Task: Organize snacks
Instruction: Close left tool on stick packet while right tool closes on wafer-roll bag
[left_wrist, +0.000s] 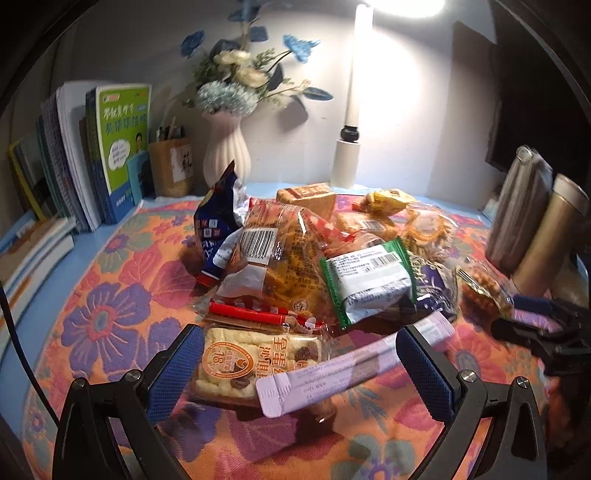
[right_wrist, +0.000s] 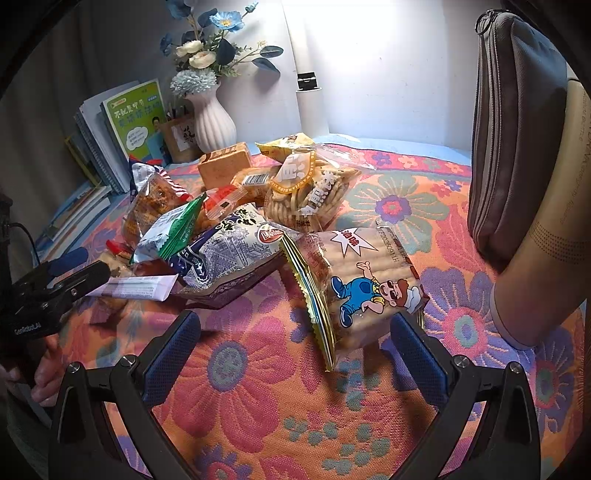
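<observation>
- The left gripper (left_wrist: 301, 369) is hovering low over the cloth (left_wrist: 122, 295), its blue-padded jaws spread wide and clamping nothing.
- Between those jaws, a lilac sachet (left_wrist: 354, 363) is lying slanted across a raisin-cake pack (left_wrist: 255, 362), with neither pad touching it.
- The right gripper (right_wrist: 295, 360) is also hanging wide open and empty, tilted down at the cloth.
- A biscuit pack (right_wrist: 369, 291) with a cartoon figure is lying just ahead of the right gripper, its near end reaching in between the fingertips (right_wrist: 415, 354).
- In the right wrist view, a hand (right_wrist: 44, 373) is gripping the left gripper's handle at the left edge.
- The snacks (left_wrist: 314, 258) are sitting in a loose heap on the cloth's middle: a green-edged packet (left_wrist: 369, 280) is lying on top and a blue bag (left_wrist: 218, 221) is standing up at the left.
- Farther back, a cracker bag (right_wrist: 310, 192) and an orange box (right_wrist: 225, 162) are resting at the heap's rear.
- A grey pouch (right_wrist: 517, 129) is standing upright at the right, beside a tan bottle (right_wrist: 550, 240).
- At the back, a white vase (left_wrist: 226, 147) is holding flowers, a brown pot (left_wrist: 171, 166) is holding pens, and books (left_wrist: 110, 147) are standing leftward.
</observation>
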